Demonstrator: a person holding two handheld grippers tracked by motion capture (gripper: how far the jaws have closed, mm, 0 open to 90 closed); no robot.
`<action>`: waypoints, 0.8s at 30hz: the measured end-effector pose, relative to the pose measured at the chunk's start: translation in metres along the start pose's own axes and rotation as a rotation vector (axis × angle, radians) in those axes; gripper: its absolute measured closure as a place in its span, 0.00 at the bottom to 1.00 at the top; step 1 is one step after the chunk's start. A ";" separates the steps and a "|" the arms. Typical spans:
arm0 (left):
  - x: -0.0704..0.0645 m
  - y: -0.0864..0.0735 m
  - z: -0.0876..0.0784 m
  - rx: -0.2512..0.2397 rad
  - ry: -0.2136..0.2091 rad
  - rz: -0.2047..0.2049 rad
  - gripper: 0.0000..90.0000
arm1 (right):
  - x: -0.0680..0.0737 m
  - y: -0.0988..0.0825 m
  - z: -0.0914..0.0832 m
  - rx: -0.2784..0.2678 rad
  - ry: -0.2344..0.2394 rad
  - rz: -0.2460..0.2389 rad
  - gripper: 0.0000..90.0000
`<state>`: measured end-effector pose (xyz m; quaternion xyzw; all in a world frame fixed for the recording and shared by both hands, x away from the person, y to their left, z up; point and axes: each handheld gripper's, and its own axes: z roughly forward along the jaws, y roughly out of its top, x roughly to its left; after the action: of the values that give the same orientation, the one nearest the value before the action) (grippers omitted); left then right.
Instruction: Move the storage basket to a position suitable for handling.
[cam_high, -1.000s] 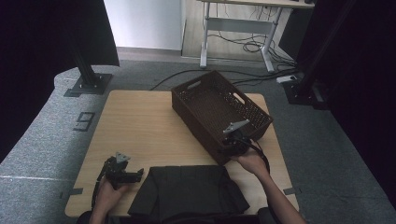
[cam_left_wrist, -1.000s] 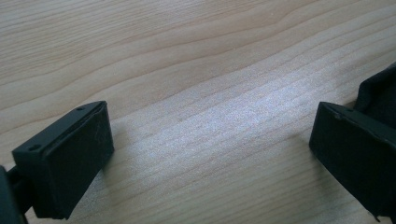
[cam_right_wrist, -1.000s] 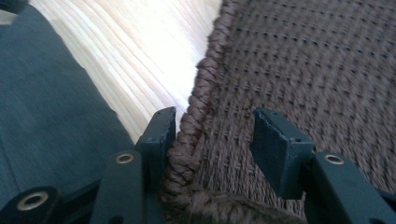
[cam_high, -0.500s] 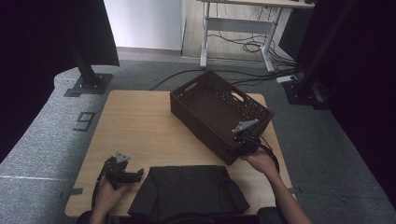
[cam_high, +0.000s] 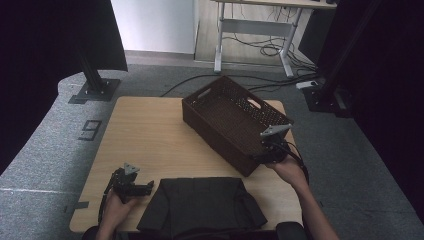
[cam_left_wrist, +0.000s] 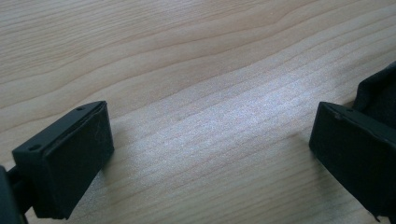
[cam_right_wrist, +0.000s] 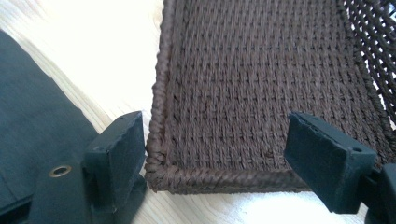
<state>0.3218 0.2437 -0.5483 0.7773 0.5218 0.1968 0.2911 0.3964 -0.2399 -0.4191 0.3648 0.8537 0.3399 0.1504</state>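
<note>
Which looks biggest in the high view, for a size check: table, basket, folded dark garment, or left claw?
1. Table.
2. Basket and folded dark garment: too alike to rank.
3. Left claw, smallest.

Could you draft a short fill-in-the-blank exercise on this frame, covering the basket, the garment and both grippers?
1. The brown woven basket has ____ inside it.
2. The folded dark garment lies at the table's ____ edge, in front of the person.
3. The right gripper has its jaws ____ at the basket's near corner.
4. The left gripper has bare ____ between its open jaws.

Missing words: nothing; near; open; tabletop
</note>
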 end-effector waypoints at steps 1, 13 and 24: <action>0.000 0.000 0.000 0.000 0.000 0.000 0.00 | 0.000 0.000 0.000 0.000 0.000 0.000 0.23; 0.000 0.000 0.000 0.001 0.000 0.000 0.00 | -0.012 -0.005 -0.007 0.011 -0.093 0.063 0.21; 0.000 0.000 0.000 0.001 -0.001 0.000 0.00 | -0.010 -0.009 0.000 0.032 -0.136 0.079 0.18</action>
<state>0.3215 0.2433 -0.5482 0.7776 0.5217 0.1964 0.2908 0.3987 -0.2511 -0.4250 0.4228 0.8318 0.3064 0.1885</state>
